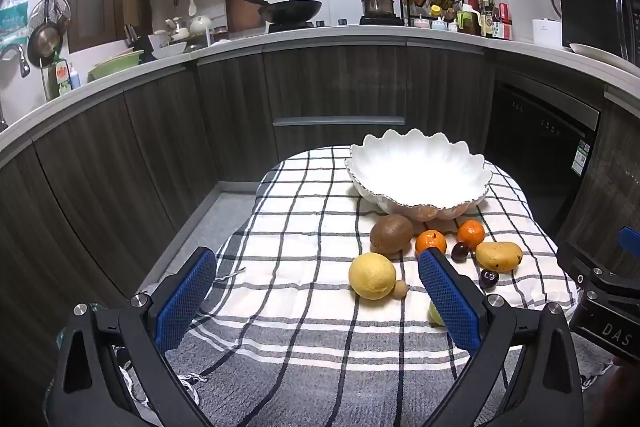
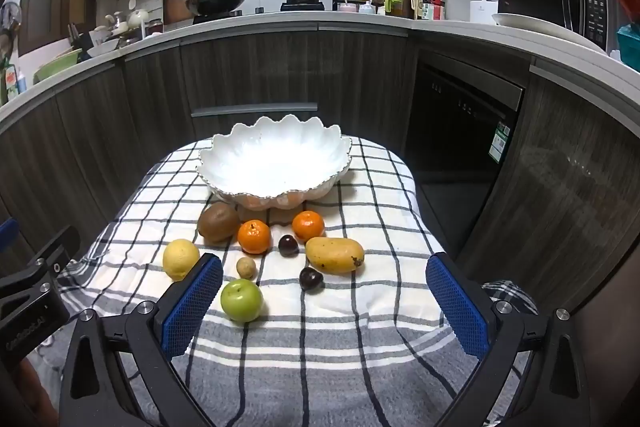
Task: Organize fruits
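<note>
Lying crosswise, mango points its dark-tipped end right, below bowl

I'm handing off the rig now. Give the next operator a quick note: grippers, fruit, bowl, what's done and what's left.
Left gripper: open, empty, above the cloth.
Right gripper: open, empty.
Bowl: empty, at the far end of the cloth.
Fruit all on the cloth in front of the bowl: kiwi, lemon, two oranges, mango, two plums, apple, a small tan fruit.
Done: nothing.
Left: every fruit.

Loose fruit before empty white bowl
</note>
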A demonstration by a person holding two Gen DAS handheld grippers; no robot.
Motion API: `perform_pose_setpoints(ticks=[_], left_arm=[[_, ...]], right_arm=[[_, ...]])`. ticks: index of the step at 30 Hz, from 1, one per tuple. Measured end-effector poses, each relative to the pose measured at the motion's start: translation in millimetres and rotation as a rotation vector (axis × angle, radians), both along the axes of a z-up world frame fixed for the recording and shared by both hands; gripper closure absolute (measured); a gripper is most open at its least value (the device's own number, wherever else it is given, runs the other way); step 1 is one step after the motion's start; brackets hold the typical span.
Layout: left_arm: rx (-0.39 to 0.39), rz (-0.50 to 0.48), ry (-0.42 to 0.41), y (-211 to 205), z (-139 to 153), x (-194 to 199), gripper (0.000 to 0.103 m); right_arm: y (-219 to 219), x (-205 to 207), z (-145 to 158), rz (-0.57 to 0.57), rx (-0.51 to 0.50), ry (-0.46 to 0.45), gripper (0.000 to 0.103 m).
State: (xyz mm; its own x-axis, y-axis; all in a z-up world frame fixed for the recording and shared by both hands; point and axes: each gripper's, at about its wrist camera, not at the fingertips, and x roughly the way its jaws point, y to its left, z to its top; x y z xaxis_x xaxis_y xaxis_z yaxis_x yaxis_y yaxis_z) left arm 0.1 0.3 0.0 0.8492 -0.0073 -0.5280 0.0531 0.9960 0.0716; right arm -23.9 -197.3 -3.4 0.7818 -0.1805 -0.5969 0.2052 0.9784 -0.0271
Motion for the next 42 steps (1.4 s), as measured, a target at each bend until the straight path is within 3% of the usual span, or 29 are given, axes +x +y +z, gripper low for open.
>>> perform_pose_setpoints(ticks=[42], left_arm=[[-0.003,0.003,0.003,-1.7,-3.5,-1.7,0.0]], right_arm=[[-2.2,0.5,0.6,-0.001,0.001,0.0,0.0]])
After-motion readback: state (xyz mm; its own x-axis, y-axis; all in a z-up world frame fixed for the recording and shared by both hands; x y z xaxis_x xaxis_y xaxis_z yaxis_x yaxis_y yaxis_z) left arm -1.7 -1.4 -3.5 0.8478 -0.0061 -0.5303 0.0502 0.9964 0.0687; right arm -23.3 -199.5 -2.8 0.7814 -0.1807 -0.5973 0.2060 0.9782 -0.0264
